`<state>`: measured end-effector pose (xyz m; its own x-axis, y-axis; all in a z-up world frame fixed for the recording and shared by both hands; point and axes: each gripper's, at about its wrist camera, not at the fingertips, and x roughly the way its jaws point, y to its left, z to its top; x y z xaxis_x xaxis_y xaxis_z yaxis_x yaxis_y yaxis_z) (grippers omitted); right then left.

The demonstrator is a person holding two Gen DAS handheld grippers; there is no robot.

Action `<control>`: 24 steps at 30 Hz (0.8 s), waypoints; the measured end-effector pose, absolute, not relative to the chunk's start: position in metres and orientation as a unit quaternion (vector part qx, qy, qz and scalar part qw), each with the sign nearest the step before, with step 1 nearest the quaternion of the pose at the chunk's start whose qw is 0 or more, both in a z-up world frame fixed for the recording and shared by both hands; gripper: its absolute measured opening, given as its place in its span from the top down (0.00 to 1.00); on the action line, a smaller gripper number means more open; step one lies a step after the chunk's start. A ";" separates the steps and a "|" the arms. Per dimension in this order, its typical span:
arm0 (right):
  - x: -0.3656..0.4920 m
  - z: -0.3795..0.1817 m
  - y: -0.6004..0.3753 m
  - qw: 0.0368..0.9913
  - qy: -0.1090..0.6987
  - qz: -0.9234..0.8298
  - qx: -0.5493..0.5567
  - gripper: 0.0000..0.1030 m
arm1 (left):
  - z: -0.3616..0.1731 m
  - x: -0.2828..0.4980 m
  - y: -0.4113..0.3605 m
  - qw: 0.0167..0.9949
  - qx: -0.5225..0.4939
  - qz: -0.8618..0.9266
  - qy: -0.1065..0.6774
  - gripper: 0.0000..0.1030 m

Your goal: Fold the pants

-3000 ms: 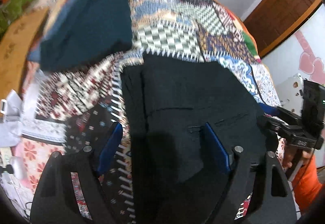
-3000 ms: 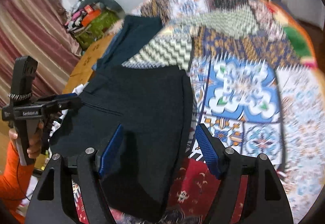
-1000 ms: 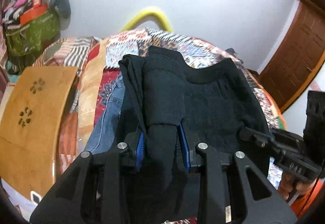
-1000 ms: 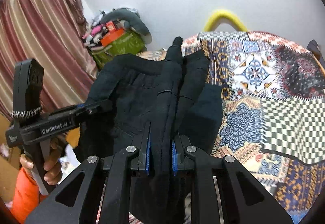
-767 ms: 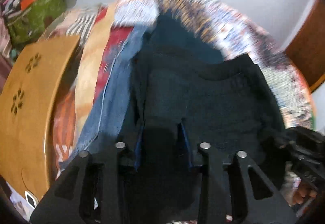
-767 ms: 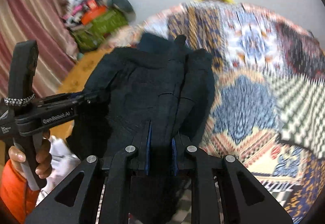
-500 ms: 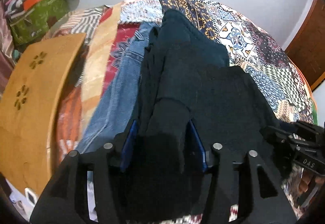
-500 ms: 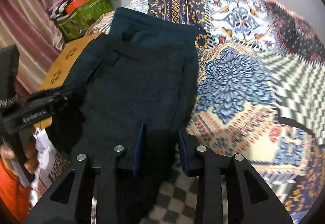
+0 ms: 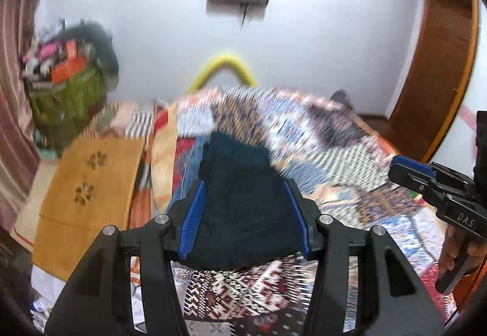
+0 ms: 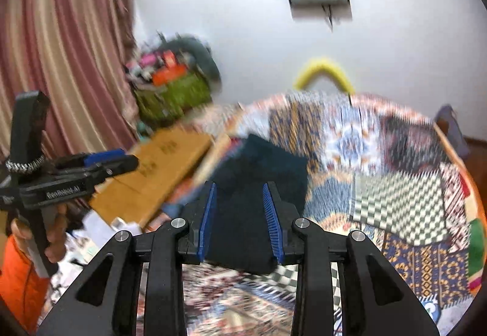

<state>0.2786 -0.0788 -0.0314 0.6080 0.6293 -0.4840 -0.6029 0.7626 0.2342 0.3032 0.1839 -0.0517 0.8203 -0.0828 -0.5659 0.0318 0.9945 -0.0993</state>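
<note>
Both sets of fingers stand wide apart with nothing between them: the left gripper (image 9: 248, 214) and the right gripper (image 10: 240, 218) are both raised over the bed. The dark pants (image 9: 243, 208), folded into a compact stack, lie on the patchwork bedspread (image 9: 334, 159) near its left edge, beside a wooden board (image 9: 88, 190). The frames are motion-blurred.

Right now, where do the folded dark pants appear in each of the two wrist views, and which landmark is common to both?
Left wrist view: the folded dark pants lie at lower centre on the patterned bedspread, framed by the open left gripper.
Right wrist view: the pants sit just below centre, behind the open right gripper.
Shared landmark: the yellow arch at the far wall.
</note>
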 end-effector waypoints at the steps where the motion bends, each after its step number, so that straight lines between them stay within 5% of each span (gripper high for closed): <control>1: 0.265 -0.018 -0.085 0.899 0.262 0.350 0.028 0.72 | -0.042 0.292 0.178 0.957 -0.039 -0.029 0.287 0.50; 14: 0.115 0.042 -0.118 0.924 0.110 0.365 0.036 0.70 | 0.028 0.097 0.095 0.993 0.016 0.010 0.117 0.44; 19: 0.091 0.033 -0.129 0.938 0.090 0.332 0.039 0.41 | 0.023 0.058 0.079 0.995 -0.003 0.030 0.095 0.24; 21: 0.086 0.033 -0.133 0.943 0.085 0.319 0.037 0.28 | 0.022 0.048 0.077 0.995 -0.012 0.035 0.090 0.07; 24: 0.083 0.034 -0.137 0.950 0.077 0.299 0.038 0.09 | 0.021 0.039 0.075 0.995 -0.017 0.042 0.085 0.01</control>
<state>0.0831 -0.1368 0.0343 0.8088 0.5748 -0.1244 -0.5630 0.8179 0.1187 0.0387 0.0750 0.0206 0.9820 0.0801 -0.1713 -0.0861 0.9959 -0.0276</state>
